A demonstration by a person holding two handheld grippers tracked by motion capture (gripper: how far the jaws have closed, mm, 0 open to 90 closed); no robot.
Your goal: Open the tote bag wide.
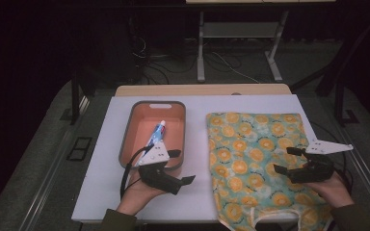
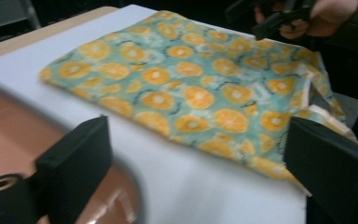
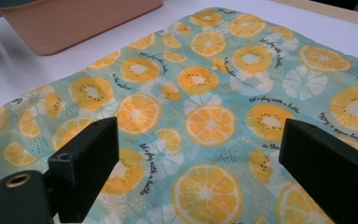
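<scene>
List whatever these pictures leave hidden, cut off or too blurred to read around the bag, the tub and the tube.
- Tube in the tub, high view: its label is too small to read, and the left gripper covers its near end.
- Bag handles, high view: cut off by the bottom edge.
- Bag, high view: the right gripper and hand hide part of its right side.
- Tub's inside, left gripper view: blurred and cut off by the frame's left edge.

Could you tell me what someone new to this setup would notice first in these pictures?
The orange-slice patterned bag lies flat on the right half of the white table, with the right gripper open just above it. To its left sits a salmon-coloured tub holding a tube; the open left gripper hovers at the tub's near edge.
</scene>
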